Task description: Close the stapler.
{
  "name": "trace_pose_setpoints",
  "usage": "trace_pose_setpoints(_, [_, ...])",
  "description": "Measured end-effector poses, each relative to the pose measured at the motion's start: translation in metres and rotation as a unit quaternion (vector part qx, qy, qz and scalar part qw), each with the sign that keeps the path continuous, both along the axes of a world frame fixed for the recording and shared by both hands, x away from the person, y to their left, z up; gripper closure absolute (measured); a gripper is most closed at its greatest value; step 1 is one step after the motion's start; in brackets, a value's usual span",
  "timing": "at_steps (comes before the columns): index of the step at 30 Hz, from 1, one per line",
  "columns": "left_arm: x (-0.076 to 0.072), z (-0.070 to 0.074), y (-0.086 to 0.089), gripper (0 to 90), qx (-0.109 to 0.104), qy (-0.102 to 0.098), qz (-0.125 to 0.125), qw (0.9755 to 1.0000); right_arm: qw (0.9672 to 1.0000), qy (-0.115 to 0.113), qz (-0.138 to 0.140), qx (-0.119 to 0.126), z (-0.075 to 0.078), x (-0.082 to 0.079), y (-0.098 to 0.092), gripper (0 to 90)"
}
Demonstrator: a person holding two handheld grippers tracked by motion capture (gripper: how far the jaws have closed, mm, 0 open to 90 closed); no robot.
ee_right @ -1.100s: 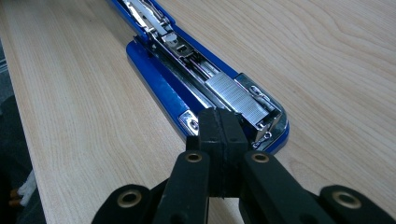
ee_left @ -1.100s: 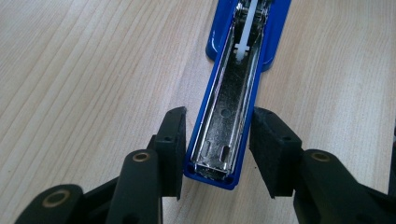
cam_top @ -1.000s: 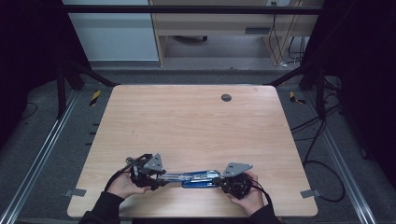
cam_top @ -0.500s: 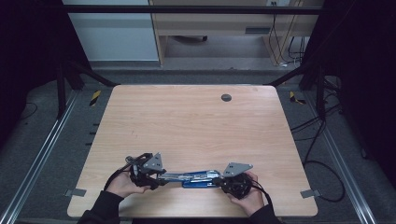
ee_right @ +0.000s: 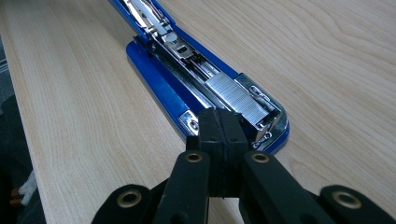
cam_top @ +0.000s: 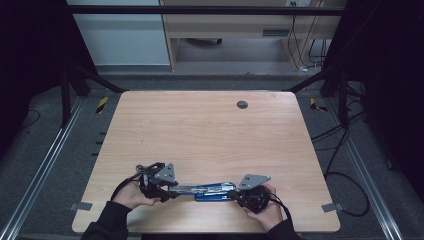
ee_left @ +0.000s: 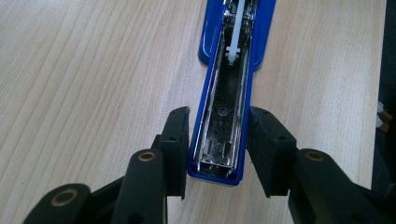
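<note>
The opened stapler (cam_top: 210,190) lies near the worktop's (cam_top: 210,135) front edge — left hand-held gripper (ee_left: 219,154) straddling its end, jaws apart and just closing; right hand-held gripper (ee_right: 223,128) pressed together at the stapler's other end.

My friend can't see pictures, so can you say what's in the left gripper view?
A blue stapler, flipped open with its shiny metal inside showing, lies on a wooden table. The left gripper has one black jaw on each side of the stapler's near end, closing in on it.
</note>
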State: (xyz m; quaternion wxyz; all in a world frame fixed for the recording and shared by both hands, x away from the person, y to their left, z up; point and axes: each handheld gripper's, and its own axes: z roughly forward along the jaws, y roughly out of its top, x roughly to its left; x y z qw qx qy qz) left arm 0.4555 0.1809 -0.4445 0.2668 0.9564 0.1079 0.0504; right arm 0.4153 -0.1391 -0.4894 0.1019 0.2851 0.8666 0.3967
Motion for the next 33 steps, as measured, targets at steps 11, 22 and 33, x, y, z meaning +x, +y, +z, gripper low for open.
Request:
trace_pose_setpoints(11, [0.003, 0.004, -0.003, 61.3, 0.017, 0.005, -0.016, 0.9997, 1.0000, 0.000, 0.000, 0.000, 0.000, 0.000, 0.000, 90.0])
trace_pose_setpoints(22, [0.005, 0.010, -0.006, 62.0, 0.031, 0.009, -0.025, 0.9991, 1.0000, 0.001, 0.002, 0.000, 0.000, 0.001, 0.000, 90.0])
trace_pose_setpoints(33, [0.005, 0.022, -0.011, 62.8, 0.030, 0.009, -0.028, 0.9991, 1.0000, 0.002, 0.001, -0.001, 0.000, 0.000, 0.000, 90.0])
